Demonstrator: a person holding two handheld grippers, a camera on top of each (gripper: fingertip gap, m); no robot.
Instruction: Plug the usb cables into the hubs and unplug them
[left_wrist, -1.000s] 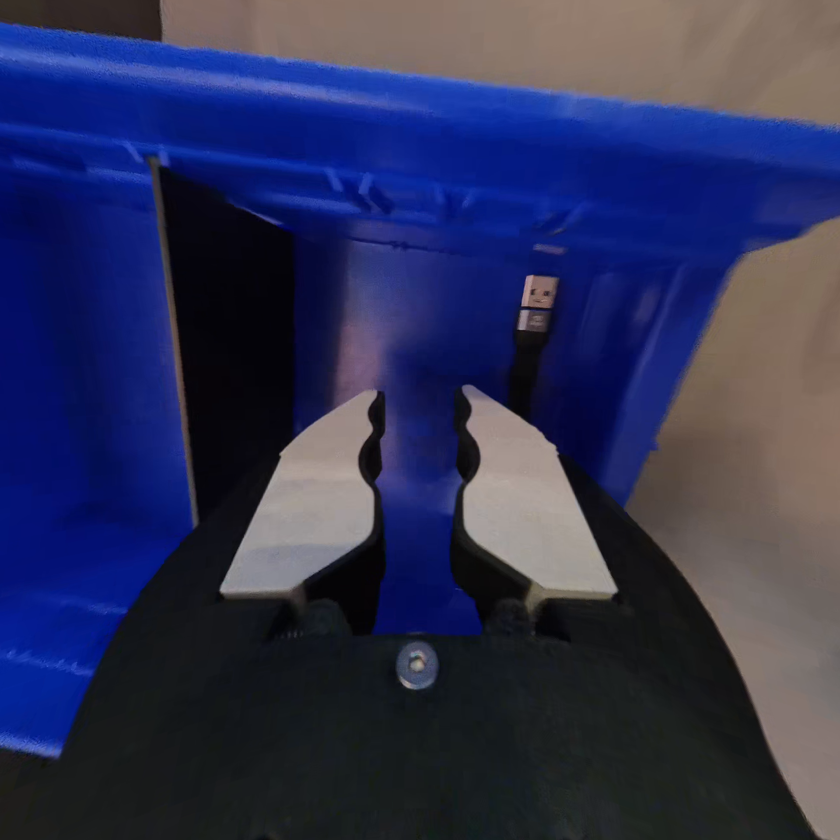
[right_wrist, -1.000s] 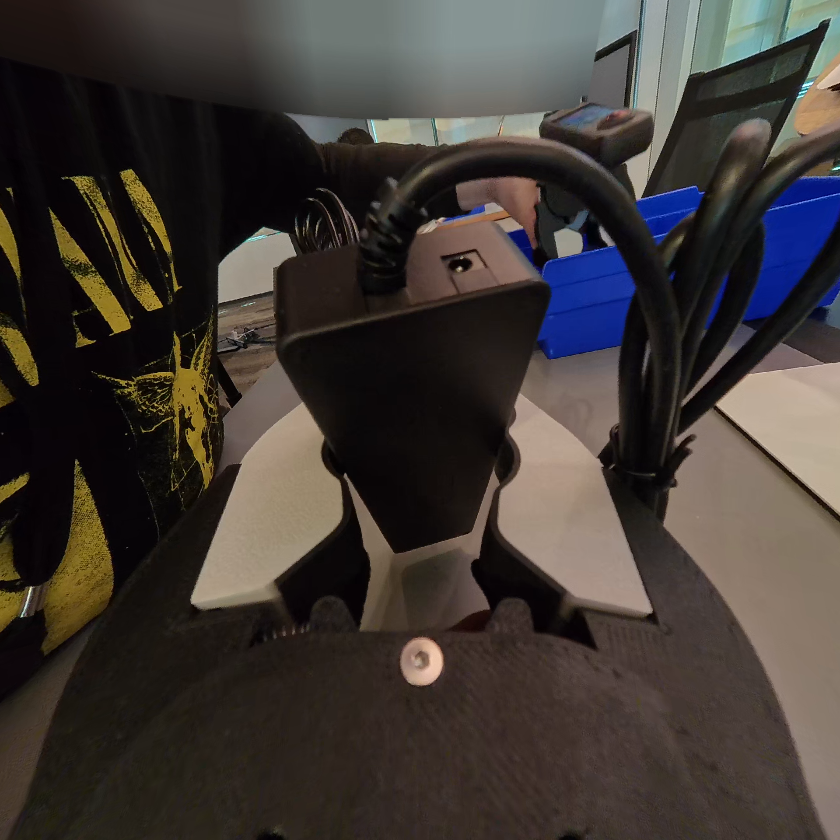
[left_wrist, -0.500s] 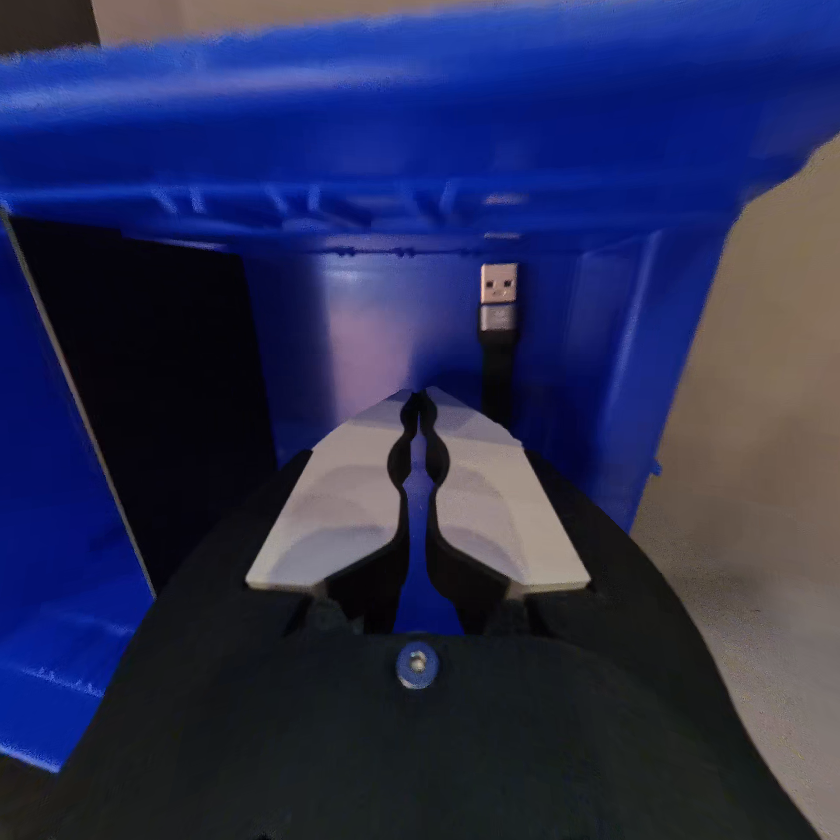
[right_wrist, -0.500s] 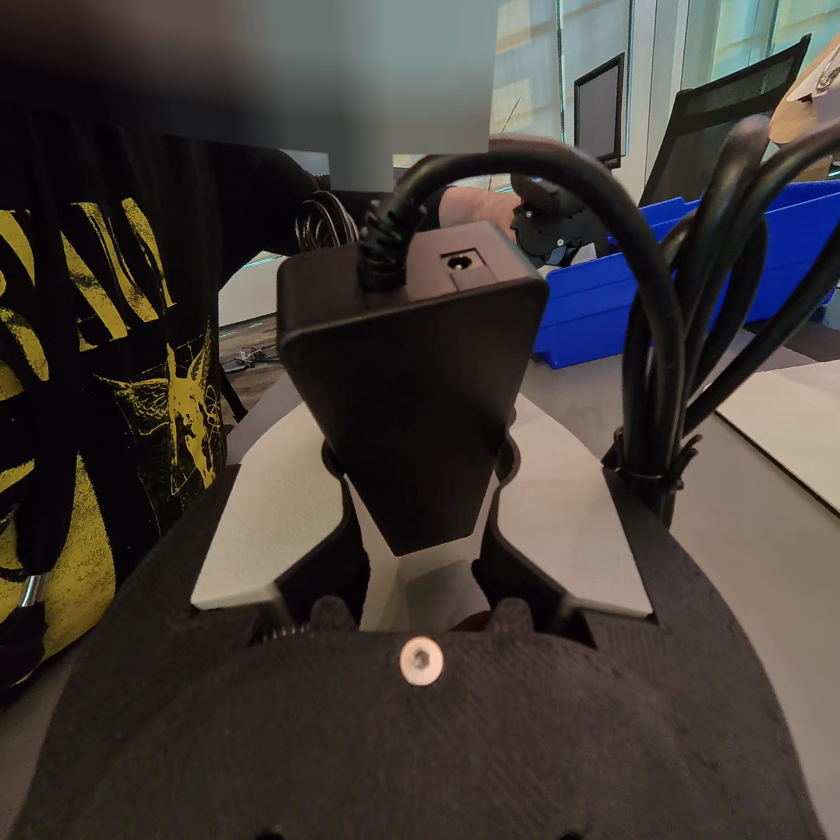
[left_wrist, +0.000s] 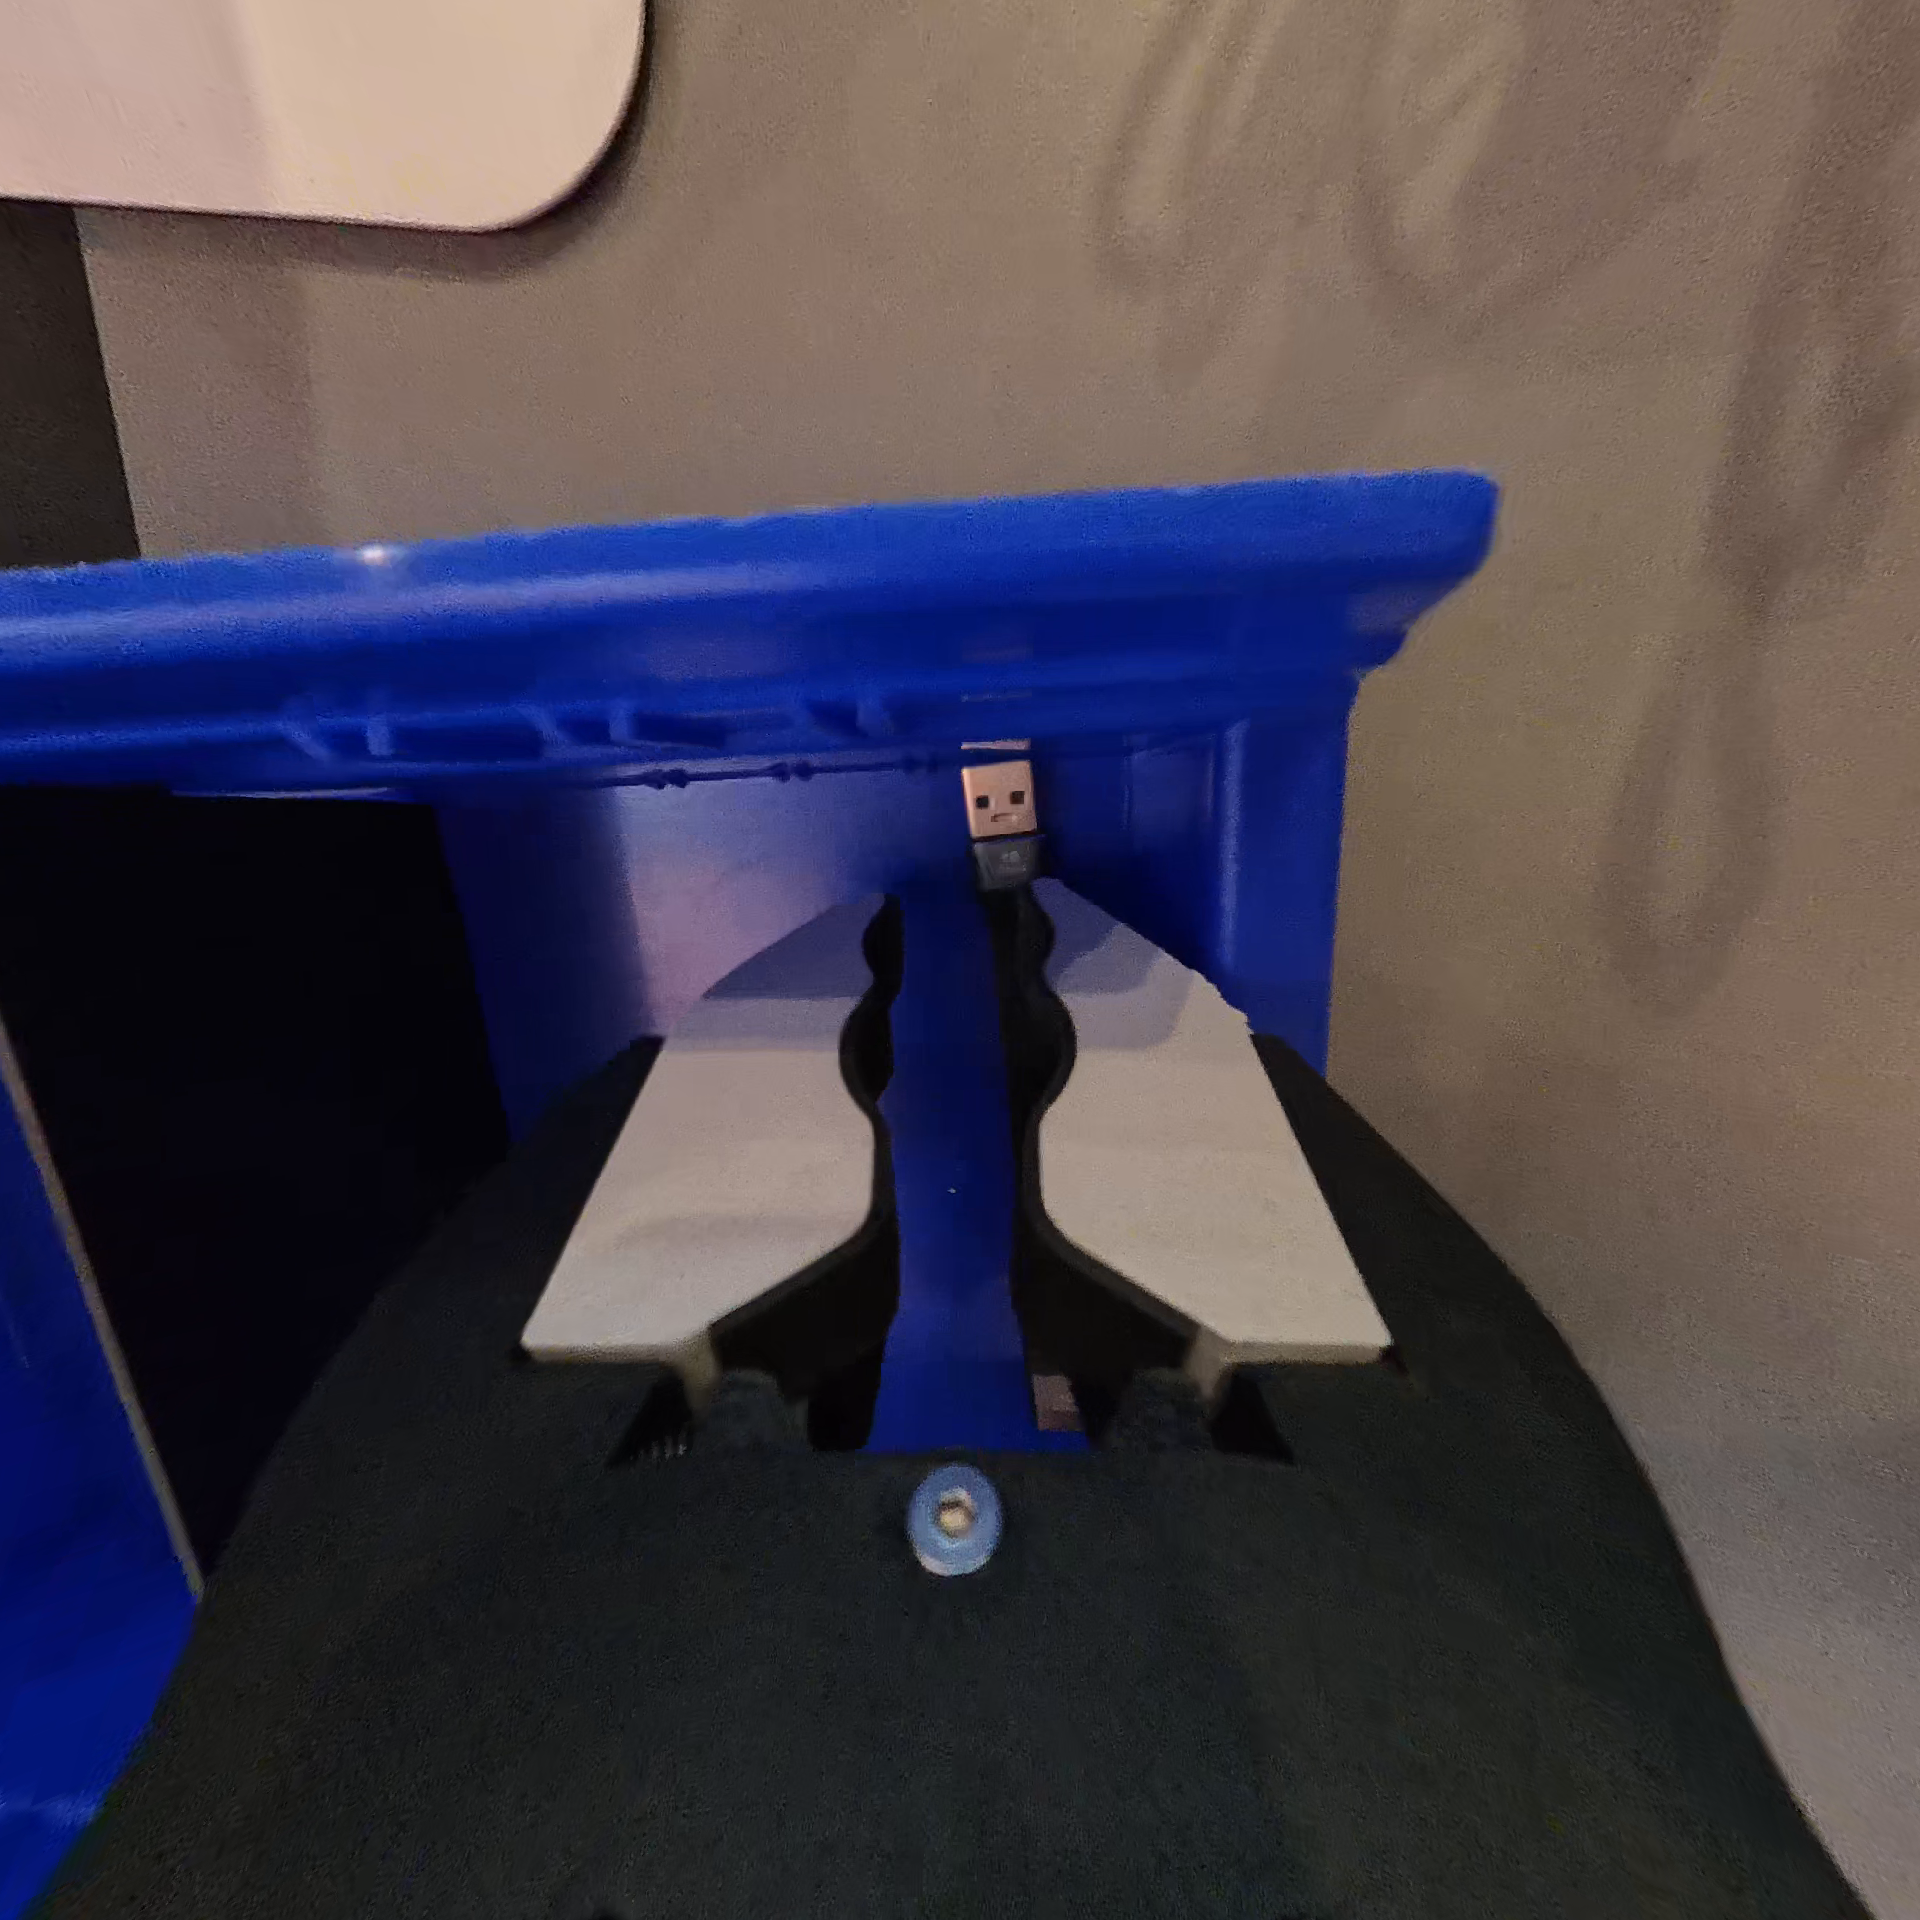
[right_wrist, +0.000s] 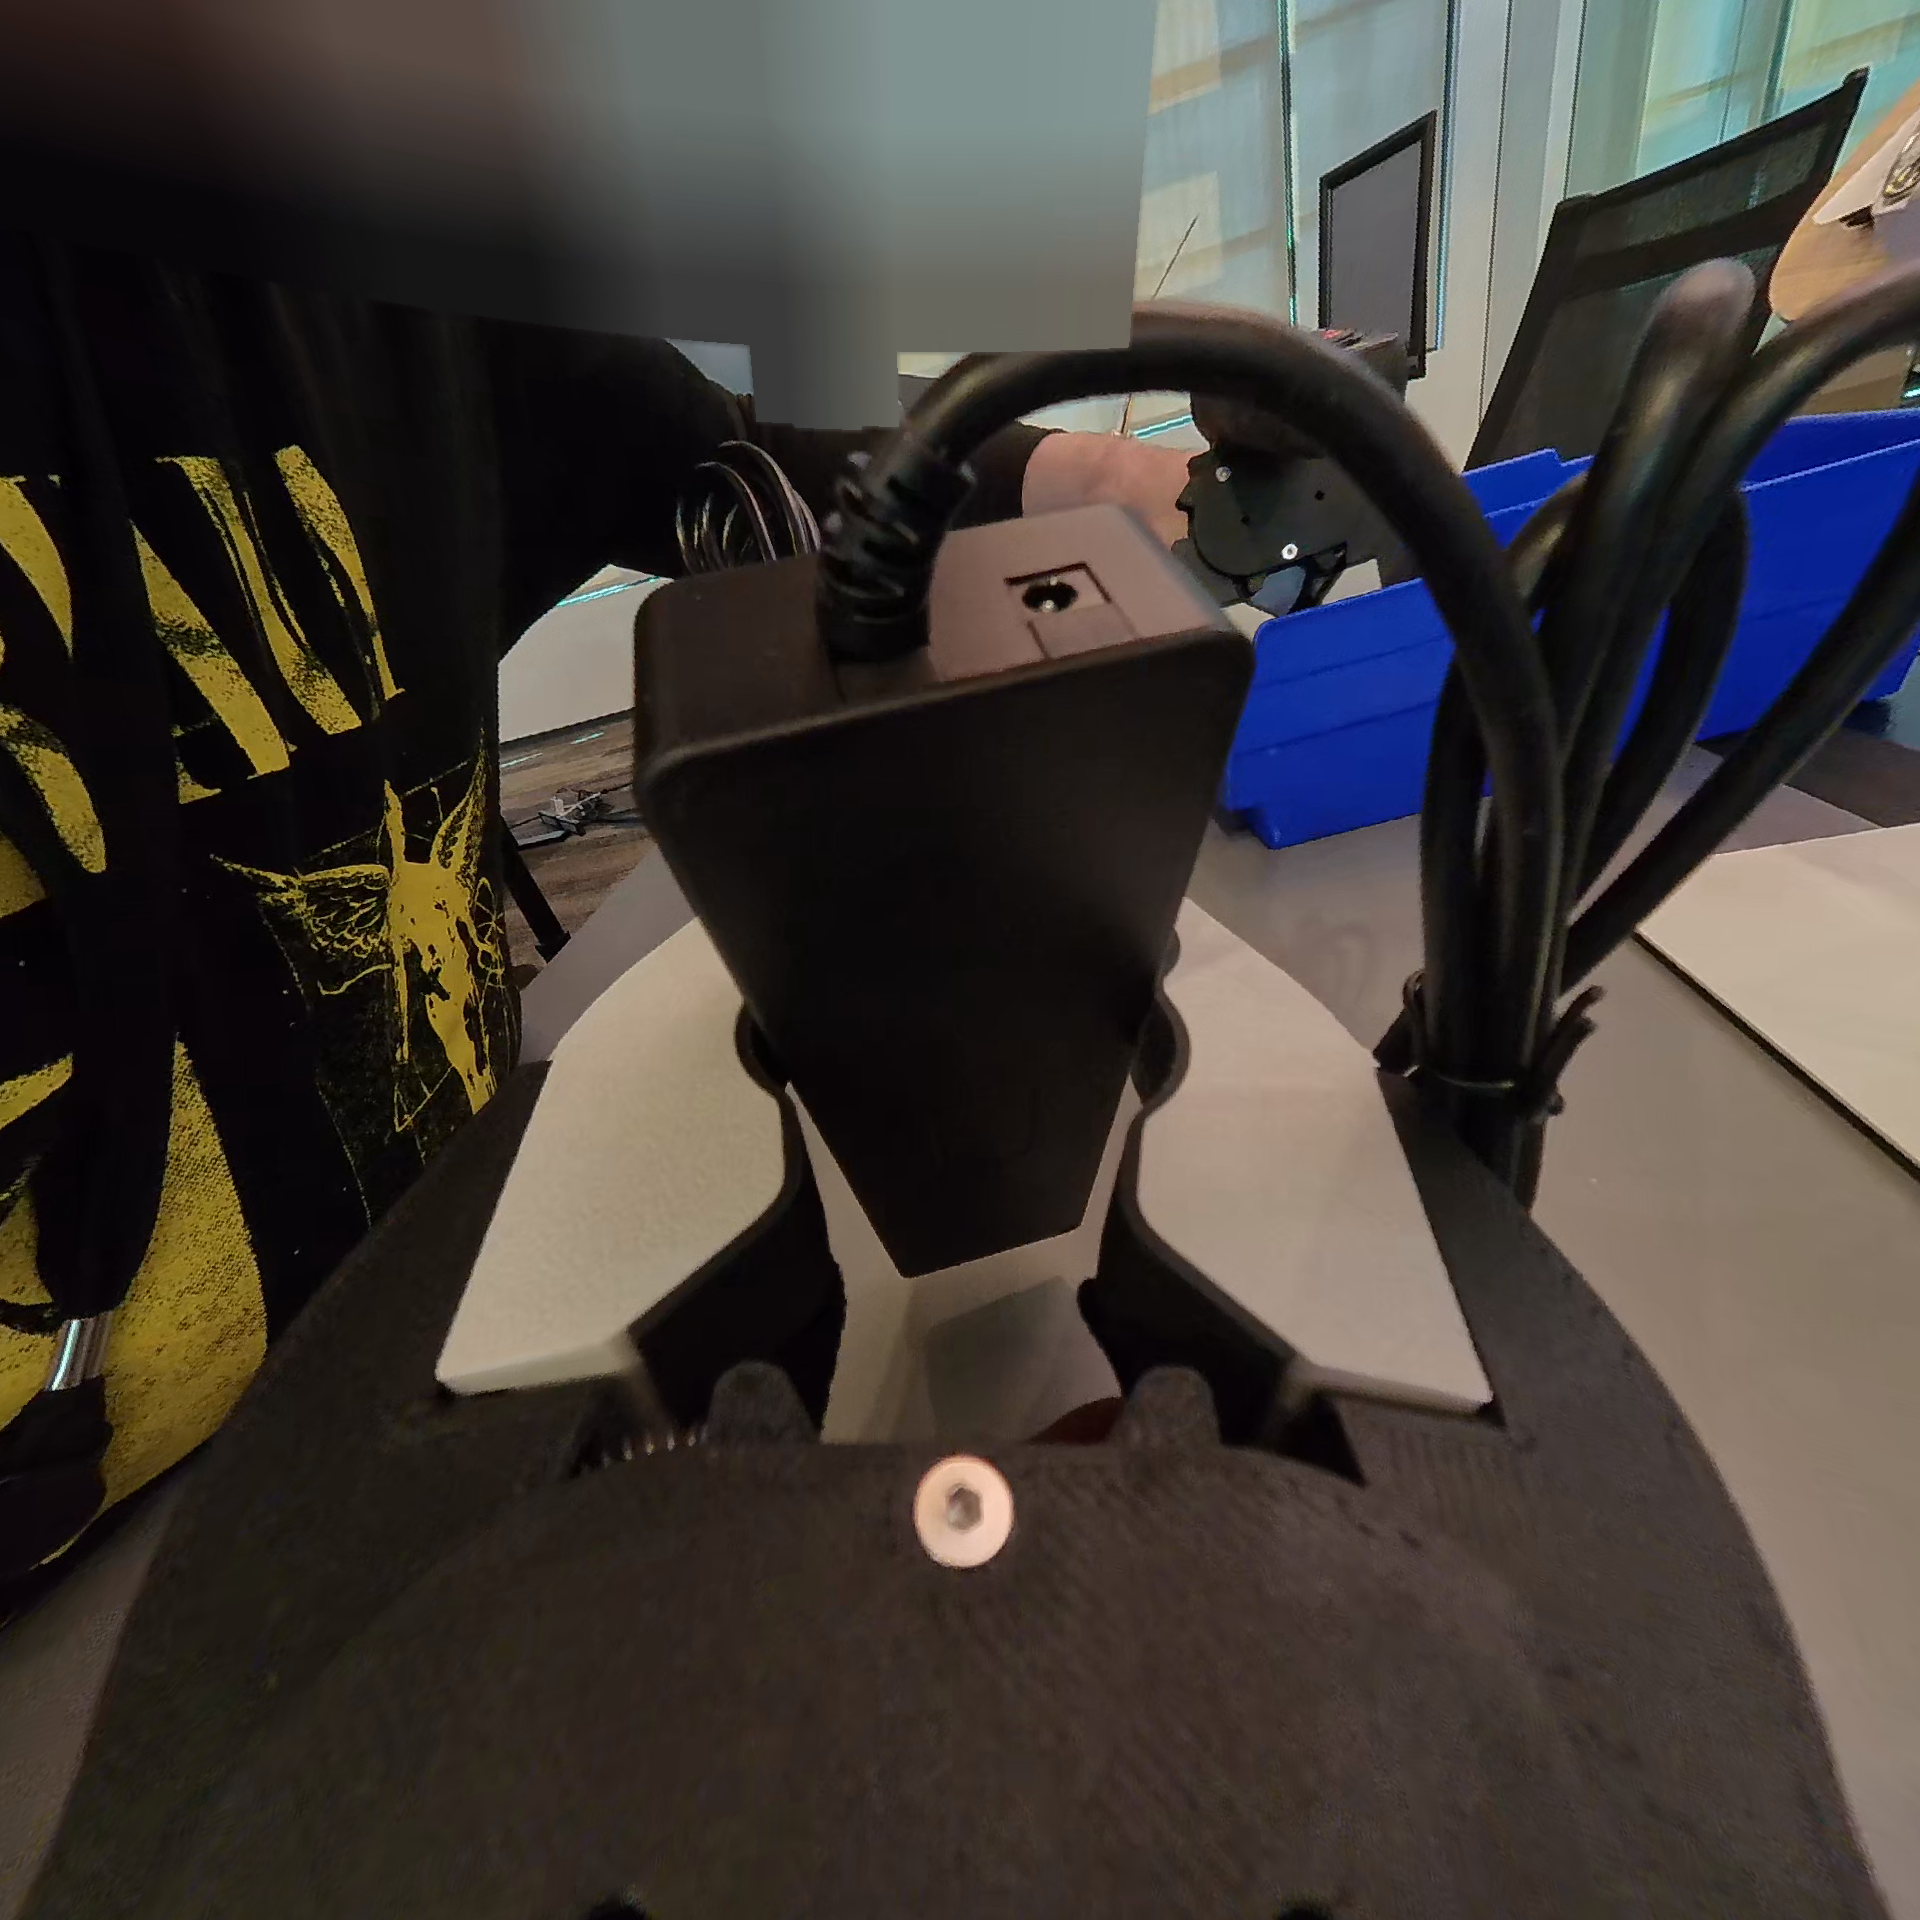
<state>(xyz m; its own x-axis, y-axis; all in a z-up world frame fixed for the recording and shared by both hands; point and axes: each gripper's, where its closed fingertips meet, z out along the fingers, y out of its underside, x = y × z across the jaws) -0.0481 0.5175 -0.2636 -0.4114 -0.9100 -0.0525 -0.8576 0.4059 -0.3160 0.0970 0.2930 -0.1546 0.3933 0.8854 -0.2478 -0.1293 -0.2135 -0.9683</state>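
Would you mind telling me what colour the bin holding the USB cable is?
The bin is bright blue, seen best in the left wrist view.

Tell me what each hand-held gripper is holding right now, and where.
Right hand-held gripper: black hub, clamped by its lower sides. Left hand-held gripper: open; USB cable lies along one finger, ungripped.

A person in a black shirt (right_wrist: 208, 623) printed with yellow graphics stands at the left of the right wrist view. Behind, a black mesh office chair (right_wrist: 1662, 260) and a dark monitor (right_wrist: 1377, 229) stand before tall windows (right_wrist: 1714, 62). A blue plastic bin (right_wrist: 1403, 707) sits on the grey desk (right_wrist: 1714, 1299), with a pale flat board (right_wrist: 1829, 966) lying nearby at the right. In the left wrist view a light rounded panel (left_wrist: 312, 94) shows at the upper left.
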